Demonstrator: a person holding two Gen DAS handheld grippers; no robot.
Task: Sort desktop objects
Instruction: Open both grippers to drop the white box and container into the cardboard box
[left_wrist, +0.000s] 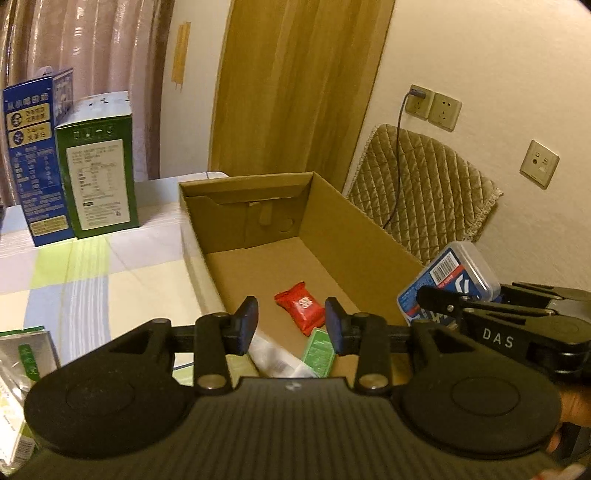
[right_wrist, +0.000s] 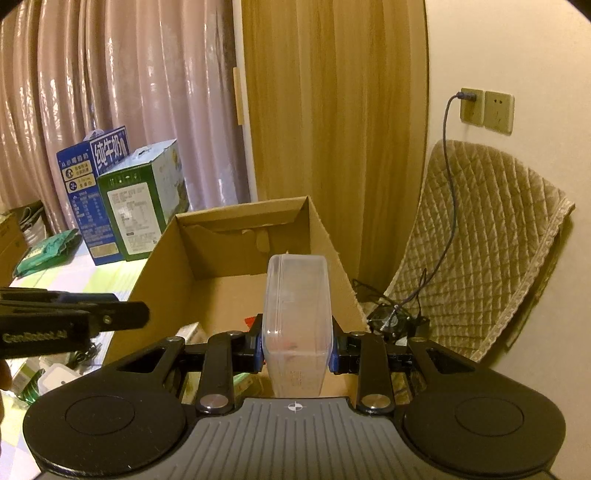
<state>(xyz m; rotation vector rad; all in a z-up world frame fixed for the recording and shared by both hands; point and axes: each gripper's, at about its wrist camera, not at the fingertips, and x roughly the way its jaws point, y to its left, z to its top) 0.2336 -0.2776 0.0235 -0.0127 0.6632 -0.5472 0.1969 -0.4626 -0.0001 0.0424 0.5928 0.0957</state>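
An open cardboard box (left_wrist: 362, 236) stands on the table. Inside it lie a red snack packet (left_wrist: 301, 306), a green packet (left_wrist: 317, 352) and a white packet (left_wrist: 275, 360). My left gripper (left_wrist: 291, 323) is open and empty, low over the near end of the box. My right gripper (right_wrist: 297, 349) is shut on a clear plastic case (right_wrist: 297, 317) with a blue label (left_wrist: 447, 280), held above the box's (right_wrist: 221, 251) right side. The right gripper also shows in the left wrist view (left_wrist: 480, 314).
A blue carton (left_wrist: 35, 158) and a green carton (left_wrist: 99, 166) stand at the table's back left. Green packets (right_wrist: 48, 251) lie left of them. A foil packet (left_wrist: 22, 365) lies near left. A quilted chair back (right_wrist: 480, 258) and a cable (right_wrist: 448, 192) are right of the box.
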